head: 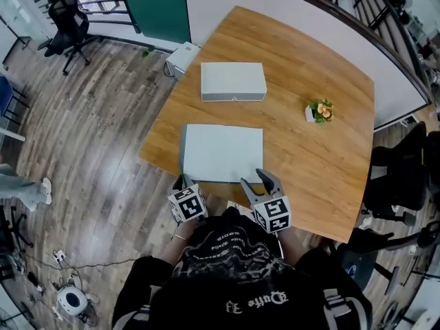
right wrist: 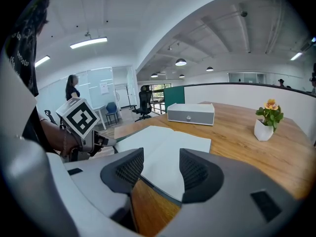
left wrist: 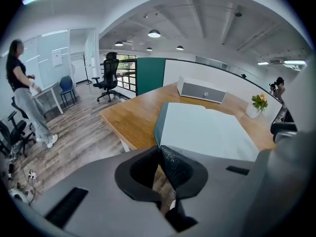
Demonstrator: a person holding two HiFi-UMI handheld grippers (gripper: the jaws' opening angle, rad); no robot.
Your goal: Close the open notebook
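The open notebook [head: 223,153] lies flat on the wooden table [head: 309,157], pale pages up, with a dark cover rim along its left side [left wrist: 159,122]. My left gripper [head: 180,181] is at the notebook's near left corner. In the left gripper view its jaws [left wrist: 159,149] are closed together, and the cover's corner runs into the seam between the pads. My right gripper [head: 252,179] stands open at the near right edge. The notebook [right wrist: 163,147] shows through the gap between its fingers [right wrist: 162,169], and the pads do not touch it.
A grey rectangular box [head: 233,81] stands beyond the notebook, and a small potted flower [head: 320,111] sits at the right. The table's near edge is right by both grippers. Office chairs [head: 69,19] and a white unit [head: 181,58] stand on the floor. A person [left wrist: 22,93] stands far left.
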